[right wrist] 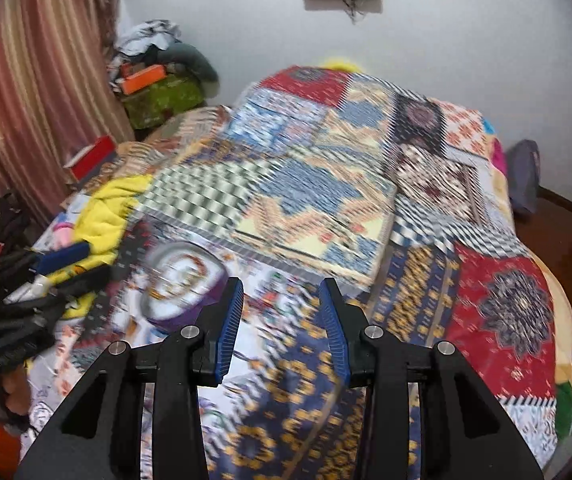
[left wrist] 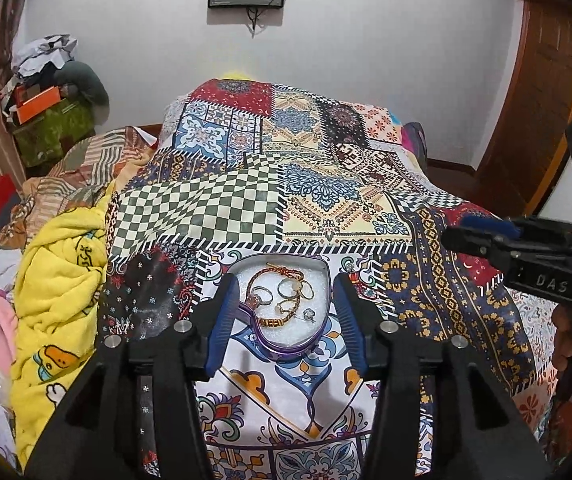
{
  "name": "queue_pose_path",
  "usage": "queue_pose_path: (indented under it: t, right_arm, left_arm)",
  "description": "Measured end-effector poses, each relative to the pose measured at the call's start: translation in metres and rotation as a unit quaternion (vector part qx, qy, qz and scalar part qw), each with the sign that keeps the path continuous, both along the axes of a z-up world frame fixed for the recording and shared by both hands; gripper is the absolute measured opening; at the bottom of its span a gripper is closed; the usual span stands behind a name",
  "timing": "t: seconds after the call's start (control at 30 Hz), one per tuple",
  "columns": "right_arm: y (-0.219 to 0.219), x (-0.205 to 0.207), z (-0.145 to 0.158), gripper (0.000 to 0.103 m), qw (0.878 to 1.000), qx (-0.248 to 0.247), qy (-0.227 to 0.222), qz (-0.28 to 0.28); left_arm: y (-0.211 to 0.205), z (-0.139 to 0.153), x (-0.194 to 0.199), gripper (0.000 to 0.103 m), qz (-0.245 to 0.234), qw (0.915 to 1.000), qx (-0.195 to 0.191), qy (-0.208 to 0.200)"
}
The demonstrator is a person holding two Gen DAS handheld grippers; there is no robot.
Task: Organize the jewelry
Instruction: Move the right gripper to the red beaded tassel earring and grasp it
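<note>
A heart-shaped purple box (left wrist: 286, 350) is lying open on the patchwork bedspread (left wrist: 214, 208), and the jewelry is sitting inside it on a white lining: a beaded gold bracelet (left wrist: 282, 322), several rings (left wrist: 288, 289) and a small silver piece (left wrist: 309, 314). The left gripper (left wrist: 286, 320) is hovering with its jaws spread wide, one blue-padded finger standing on each side of the box, so the box is lying directly between them. The left-hand finger (left wrist: 222, 320) is overlapping the box's rim in the picture; whether it is touching cannot be told. The other finger is standing just beside the box's opposite rim.

The right gripper (right wrist: 282, 316) is hanging over the bedspread with its jaws open and nothing between them. Its view is blurring heavily. There the box (right wrist: 182, 280) is lying to the left of the jaws, near the left-hand finger and outside the gap. In the left wrist view the right gripper is showing at the right edge, well apart from the box.

A yellow blanket (left wrist: 58, 280) is bunching up to the left of the bedspread.
</note>
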State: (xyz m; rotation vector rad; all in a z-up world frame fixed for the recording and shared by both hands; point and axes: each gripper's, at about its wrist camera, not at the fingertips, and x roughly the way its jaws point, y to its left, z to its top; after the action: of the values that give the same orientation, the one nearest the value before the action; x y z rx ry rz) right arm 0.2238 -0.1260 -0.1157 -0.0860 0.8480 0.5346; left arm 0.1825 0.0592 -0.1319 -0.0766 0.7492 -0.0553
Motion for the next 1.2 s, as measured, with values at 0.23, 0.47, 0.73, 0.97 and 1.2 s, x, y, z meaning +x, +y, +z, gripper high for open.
queue_pose_path:
  t: [0.23, 0.47, 0.73, 0.97, 1.2]
  right_arm:
    - [-0.007, 0.014, -0.042, 0.036, 0.998, -0.021, 0.056, -0.012]
    - [0.027, 0.026, -0.072, 0.036, 0.995, -0.038, 0.086, 0.029]
    - [0.055, 0.037, -0.090, 0.036, 0.993, -0.068, 0.080, 0.055]
    - [0.049, 0.032, -0.091, 0.008, 0.993, -0.063, 0.083, 0.060]
    - [0.026, 0.012, -0.091, 0.008, 0.991, -0.050, 0.105, 0.065]
  left_arm:
    - [0.006, -0.018, 0.011, 0.048, 0.016, 0.9997, -0.010, 0.018]
    - [0.009, -0.033, 0.018, 0.048, 0.017, 0.9994, -0.007, 0.028]
    - [0.018, -0.041, 0.023, 0.048, 0.019, 0.9994, -0.004, 0.028]
    - [0.018, -0.044, 0.021, 0.048, 0.016, 0.9993, -0.012, 0.032]
    - [0.004, -0.037, 0.003, 0.048, 0.001, 0.9991, -0.021, 0.036]
